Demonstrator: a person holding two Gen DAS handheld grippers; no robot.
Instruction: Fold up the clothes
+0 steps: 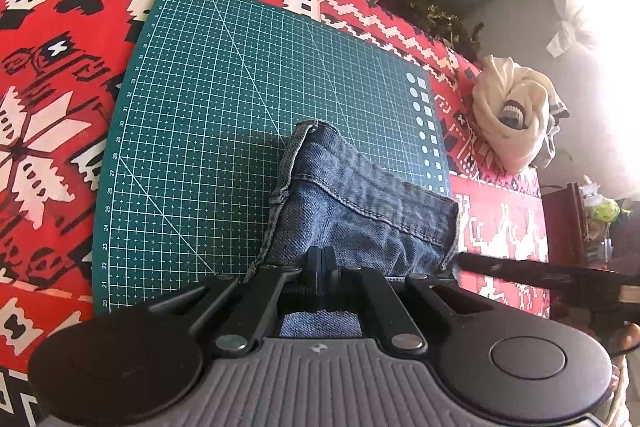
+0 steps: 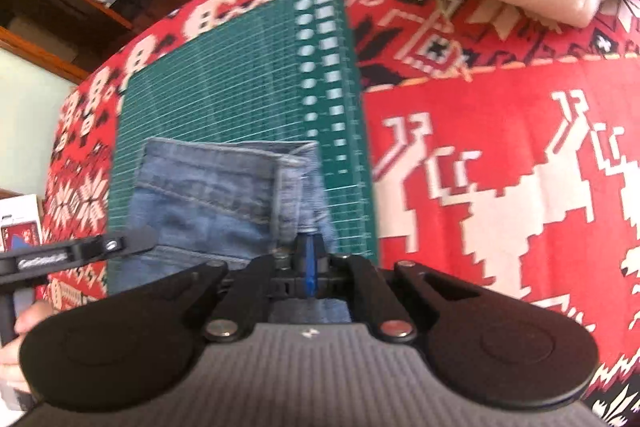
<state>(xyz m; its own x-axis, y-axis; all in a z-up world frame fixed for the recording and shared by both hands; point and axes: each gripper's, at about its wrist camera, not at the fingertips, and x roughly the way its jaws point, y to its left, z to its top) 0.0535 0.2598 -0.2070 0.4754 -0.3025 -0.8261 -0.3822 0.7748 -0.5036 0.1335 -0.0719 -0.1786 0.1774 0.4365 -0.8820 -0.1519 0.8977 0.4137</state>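
Right-wrist view blurred; jeans (image 1: 360,211) cut off beneath both grippers. Left gripper (image 1: 321,259) and right gripper (image 2: 310,255) each pinch denim.

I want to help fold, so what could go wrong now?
1. Both claws, left and right, pinch only the near edge of the jeans; the denim might slip out.
2. The jeans lie on the green mat, so pulling might drag it across the red cloth.
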